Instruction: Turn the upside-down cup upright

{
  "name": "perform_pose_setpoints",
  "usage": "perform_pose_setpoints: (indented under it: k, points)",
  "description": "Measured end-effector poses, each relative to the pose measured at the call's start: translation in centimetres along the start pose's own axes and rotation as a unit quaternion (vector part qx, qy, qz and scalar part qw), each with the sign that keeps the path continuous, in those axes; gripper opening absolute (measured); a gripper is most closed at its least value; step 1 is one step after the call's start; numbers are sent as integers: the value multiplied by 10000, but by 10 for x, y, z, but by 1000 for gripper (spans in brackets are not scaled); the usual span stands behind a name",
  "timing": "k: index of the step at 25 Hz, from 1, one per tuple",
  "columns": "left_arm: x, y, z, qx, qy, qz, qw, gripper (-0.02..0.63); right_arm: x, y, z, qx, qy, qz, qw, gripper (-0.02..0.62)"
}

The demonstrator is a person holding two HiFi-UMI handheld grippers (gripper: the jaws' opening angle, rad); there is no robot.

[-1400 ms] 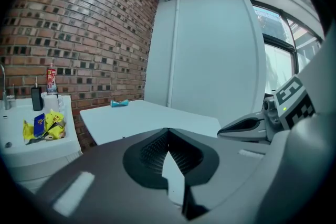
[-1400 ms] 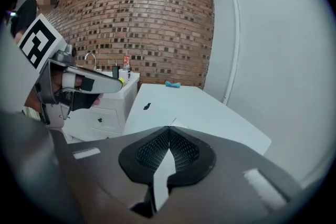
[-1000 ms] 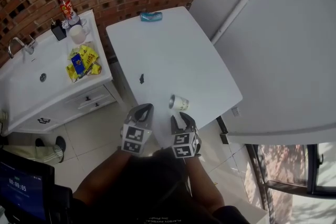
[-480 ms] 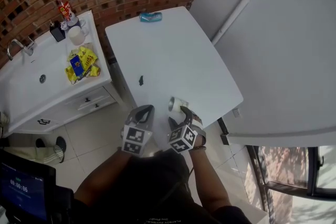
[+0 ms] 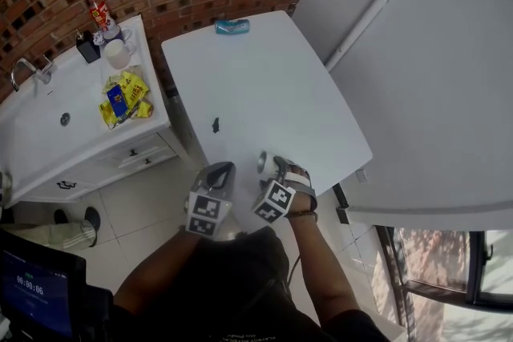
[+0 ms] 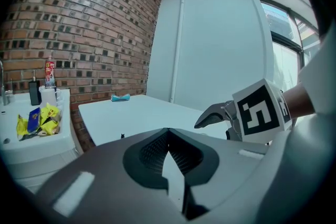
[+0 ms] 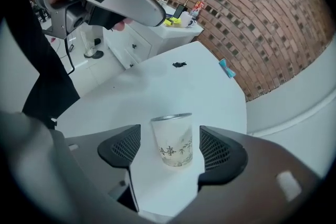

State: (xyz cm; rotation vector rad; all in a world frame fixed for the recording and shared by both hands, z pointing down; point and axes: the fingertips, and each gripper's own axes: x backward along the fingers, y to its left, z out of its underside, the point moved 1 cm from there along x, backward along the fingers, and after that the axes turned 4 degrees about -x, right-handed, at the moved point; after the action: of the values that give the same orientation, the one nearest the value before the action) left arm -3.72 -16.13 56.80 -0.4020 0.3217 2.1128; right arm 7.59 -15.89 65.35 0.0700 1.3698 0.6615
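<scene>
A white paper cup [image 7: 172, 140] with black characters and a faint green drawing stands on the white table [image 5: 264, 84] near its front edge, wide rimmed end up. My right gripper [image 7: 170, 146] points steeply down around it. Its jaws are opening, and a gap shows between each pad and the cup's sides. In the head view the cup [image 5: 265, 162] peeks out just beyond the right gripper [image 5: 277, 169]. My left gripper [image 5: 218, 171] hovers to the left of it, off the table's edge, shut with nothing in it. The left gripper view shows its own closed jaws and the right gripper [image 6: 215, 115] beside it.
A small black object [image 5: 216, 122] lies mid-table and a teal packet [image 5: 231, 26] at the far edge. To the left stands a white sink counter [image 5: 48, 124] with yellow packets [image 5: 124, 92] and a mug [image 5: 119, 52]. A brick wall runs behind; a screen [image 5: 32, 288] is bottom left.
The right gripper has rolled, sunk toward the table and opened its jaws off the cup, which now stands on the table. The left gripper has stayed put.
</scene>
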Motion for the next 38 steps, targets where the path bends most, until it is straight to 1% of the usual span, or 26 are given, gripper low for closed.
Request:
perform_pose_setpoints:
  k: [6,8,9,11,16,19,25,27,31,32,34,38]
  points:
    - [-3,2,0,66,33,-30,10000,-3,-10,-4,-2,282,383,-25,9989,370]
    - [-4,3,0,99,46,-40,9999,-3,-10,-4,-3,328,549,38,9979,356]
    - [-4,4,0,116,49,-44,9999,-3,-10,-4,-3,333,621,64,9975,338]
    - [-4,5,0,140,48,-51,9999,-3,-12,0,-4,327,740,67,9967,334]
    - [-6,8,3,159,71,-58,9998,-3,-22,0,-2,532,1015,341,9928,336]
    - [-7,7,4,141,90,-37,9999,-3,-27,-1,3,588,1139,428,9908,336]
    - [-8,9,8,170,138,-69,9997,-3,-28,0,7,711,1194,435,9893,338]
    - [-9,9,9,178,163,-73,9997,-3,-26,0,6,726,1182,452,9893,348]
    - [-10,9,9,170,161,-61,9997,-3,-26,1,0,740,1186,533,9887,345]
    - [-11,9,8,171,154,-57,9997,-3,-27,0,-1,738,1202,559,9884,342]
    - [-10,9,8,173,154,-56,9997,-3,-29,-3,-1,733,1229,626,9877,302]
    - [-8,8,11,181,190,-96,9996,-3,-27,-6,1,642,1152,626,9893,290]
